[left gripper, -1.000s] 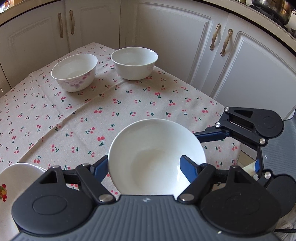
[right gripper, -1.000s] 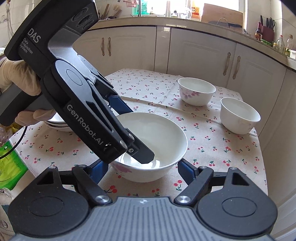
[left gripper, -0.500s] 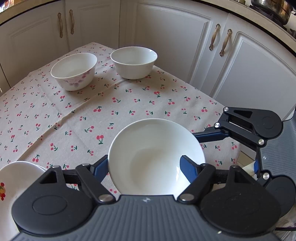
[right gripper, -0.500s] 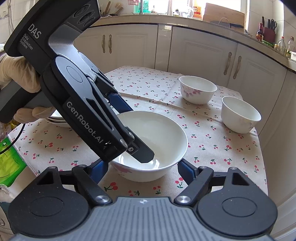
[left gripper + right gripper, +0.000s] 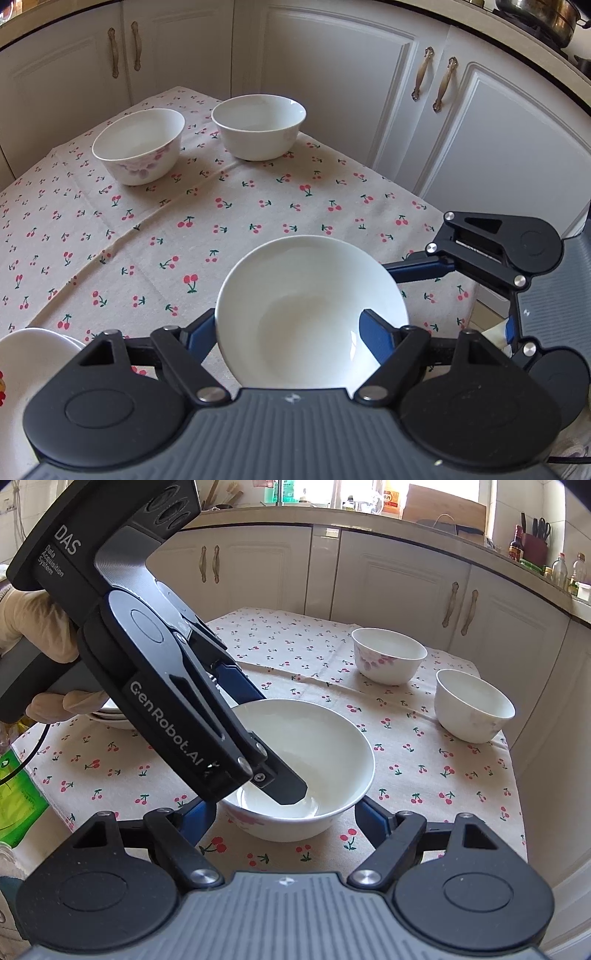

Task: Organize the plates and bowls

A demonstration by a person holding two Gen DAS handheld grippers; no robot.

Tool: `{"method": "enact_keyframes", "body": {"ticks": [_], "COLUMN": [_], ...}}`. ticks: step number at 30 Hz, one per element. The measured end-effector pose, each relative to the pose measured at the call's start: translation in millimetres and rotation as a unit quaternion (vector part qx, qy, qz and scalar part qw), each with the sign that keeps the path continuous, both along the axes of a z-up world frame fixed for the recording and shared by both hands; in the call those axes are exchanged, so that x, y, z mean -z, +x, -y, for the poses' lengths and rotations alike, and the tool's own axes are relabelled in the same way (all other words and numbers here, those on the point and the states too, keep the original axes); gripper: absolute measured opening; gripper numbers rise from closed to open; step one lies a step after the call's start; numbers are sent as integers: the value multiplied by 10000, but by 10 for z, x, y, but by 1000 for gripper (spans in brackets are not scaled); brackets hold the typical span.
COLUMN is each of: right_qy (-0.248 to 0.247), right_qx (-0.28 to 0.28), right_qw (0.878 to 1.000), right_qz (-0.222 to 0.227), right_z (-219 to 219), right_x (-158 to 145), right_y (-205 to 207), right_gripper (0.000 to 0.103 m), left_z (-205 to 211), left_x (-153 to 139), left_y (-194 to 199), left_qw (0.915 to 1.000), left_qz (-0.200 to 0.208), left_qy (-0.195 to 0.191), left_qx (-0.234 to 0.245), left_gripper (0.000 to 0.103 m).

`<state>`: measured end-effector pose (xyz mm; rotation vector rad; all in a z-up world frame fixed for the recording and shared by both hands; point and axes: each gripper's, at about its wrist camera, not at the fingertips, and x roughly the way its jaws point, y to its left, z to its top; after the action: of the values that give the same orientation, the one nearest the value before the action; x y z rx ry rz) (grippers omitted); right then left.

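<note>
The wide white ceramic bowl (image 5: 314, 738) sits at the near edge of the cherry-print tablecloth (image 5: 406, 738). The left gripper (image 5: 288, 334) is clenched across its wall, one finger inside and one outside. The right gripper (image 5: 286, 823) straddles the bowl's base with jaws apart (whether its pads touch, I cannot tell). This looks like the pick-up step. Next, probably a level lift towards the two small white bowls (image 5: 388, 653) or the stacked white plates (image 5: 110, 716). The left gripper's body reads "DAS Data Acquisition System" and "GenRobot.AI"
</note>
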<state>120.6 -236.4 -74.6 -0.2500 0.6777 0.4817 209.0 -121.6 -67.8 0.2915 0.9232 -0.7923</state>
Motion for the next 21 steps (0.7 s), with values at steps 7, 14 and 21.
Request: {"method": "enact_keyframes", "body": {"ticks": [7, 14, 21], "right_qy": [1, 218, 285], "right_qx": [17, -81, -16], "right_qw": [10000, 9996, 9988], "right_qz": [5, 145, 404], "right_z": [10, 54, 182], "right_x": [10, -62, -213], "right_y": [-15, -69, -139], "right_gripper": [87, 103, 103], "left_z": [4, -67, -79], "left_x": [12, -106, -363], "left_y": [-7, -65, -75], "left_qw": [10000, 9997, 9976], "left_qz": [-14, 189, 651], "left_qy": [-23, -144, -232], "left_qx": [16, -7, 32], "left_gripper": [83, 90, 99]}}
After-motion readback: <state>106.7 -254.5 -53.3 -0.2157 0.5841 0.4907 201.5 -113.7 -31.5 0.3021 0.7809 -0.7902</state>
